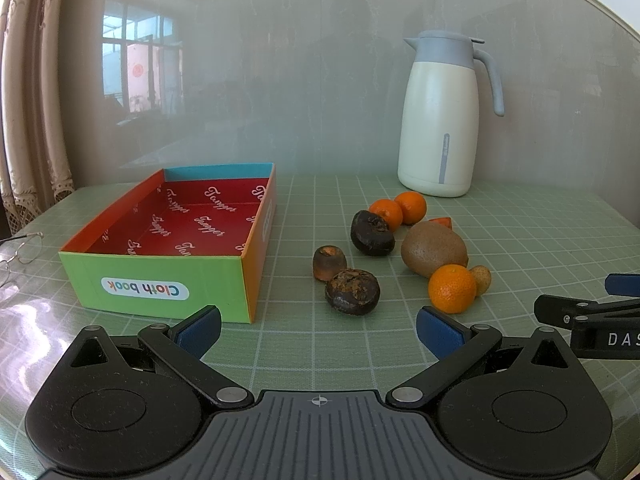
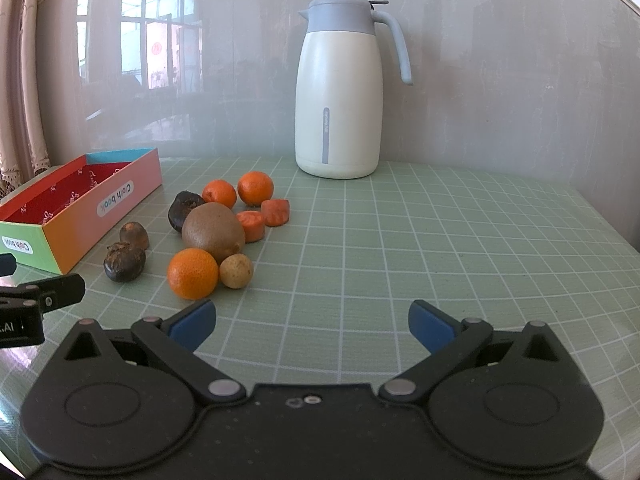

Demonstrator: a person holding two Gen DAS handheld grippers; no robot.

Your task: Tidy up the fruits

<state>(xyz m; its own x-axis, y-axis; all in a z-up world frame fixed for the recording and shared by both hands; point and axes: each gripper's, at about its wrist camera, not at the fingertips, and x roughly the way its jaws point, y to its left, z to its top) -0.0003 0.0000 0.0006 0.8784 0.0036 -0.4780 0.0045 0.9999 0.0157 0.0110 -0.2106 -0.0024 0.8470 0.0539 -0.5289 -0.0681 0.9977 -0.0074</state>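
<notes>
A colourful open box point(image 1: 168, 280) with a red inside stands empty at the left; it also shows in the right wrist view point(image 2: 80, 208). Fruits lie loose on the green grid mat: a kiwi point(image 1: 434, 248), three mandarins, the nearest one point(image 1: 452, 288), dark water chestnuts point(image 1: 352, 291), a small yellowish fruit point(image 1: 481, 279) and carrot pieces point(image 2: 275, 212). My left gripper point(image 1: 319, 330) is open and empty, just short of the chestnuts. My right gripper point(image 2: 312, 322) is open and empty, right of the pile.
A white thermos jug point(image 1: 440, 120) with a grey lid stands at the back by the wall. Glasses point(image 1: 20, 256) lie at the mat's left edge. A curtain hangs at the far left.
</notes>
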